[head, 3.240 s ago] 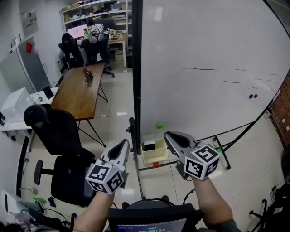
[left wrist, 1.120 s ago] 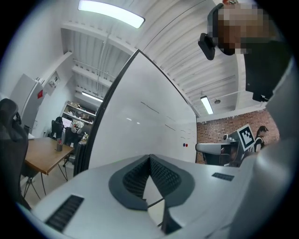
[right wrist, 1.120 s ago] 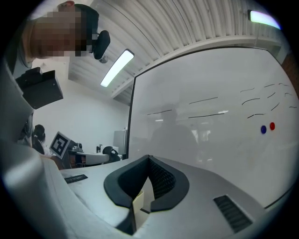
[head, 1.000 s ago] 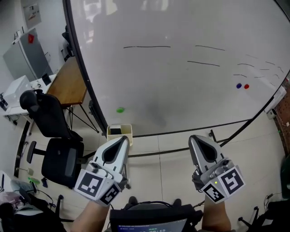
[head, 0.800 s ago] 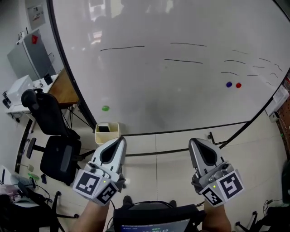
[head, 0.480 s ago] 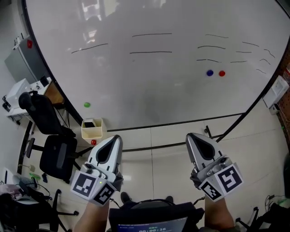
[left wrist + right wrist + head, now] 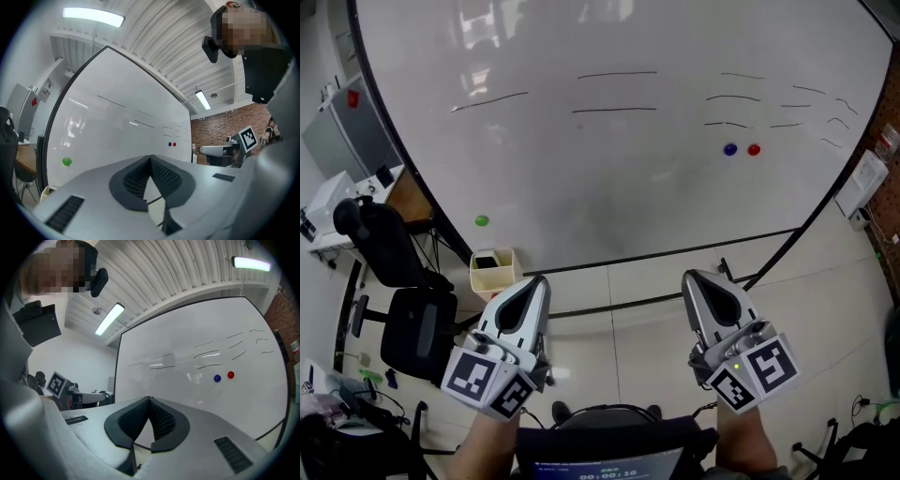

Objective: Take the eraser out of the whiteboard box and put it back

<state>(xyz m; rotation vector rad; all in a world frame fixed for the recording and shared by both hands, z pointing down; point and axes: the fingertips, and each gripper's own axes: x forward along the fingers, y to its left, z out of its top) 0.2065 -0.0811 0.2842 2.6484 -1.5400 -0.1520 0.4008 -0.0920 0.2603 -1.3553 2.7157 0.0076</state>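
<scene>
The cream whiteboard box [image 7: 492,273] hangs at the lower left corner of the whiteboard [image 7: 619,178], with the dark eraser [image 7: 486,261] lying inside it. My left gripper [image 7: 535,282] is shut and empty, its tip just right of the box and apart from it. My right gripper [image 7: 697,277] is also shut and empty, far to the right of the box. In the left gripper view the closed pads [image 7: 161,174] face the whiteboard [image 7: 112,136]. The right gripper view shows its closed pads [image 7: 161,420] pointed at the whiteboard [image 7: 197,380] as well.
A green magnet [image 7: 481,220] sits above the box; blue [image 7: 729,149] and red [image 7: 754,149] magnets sit at the board's right. Black office chairs [image 7: 403,328] and a wooden desk [image 7: 410,195] stand to the left. The board's stand rails [image 7: 675,298] cross the tiled floor ahead.
Over the last second the box and board slid leftward in the head view as both grippers moved right along the board. Since half a second ago almost nothing shifts. Both grippers stay shut.
</scene>
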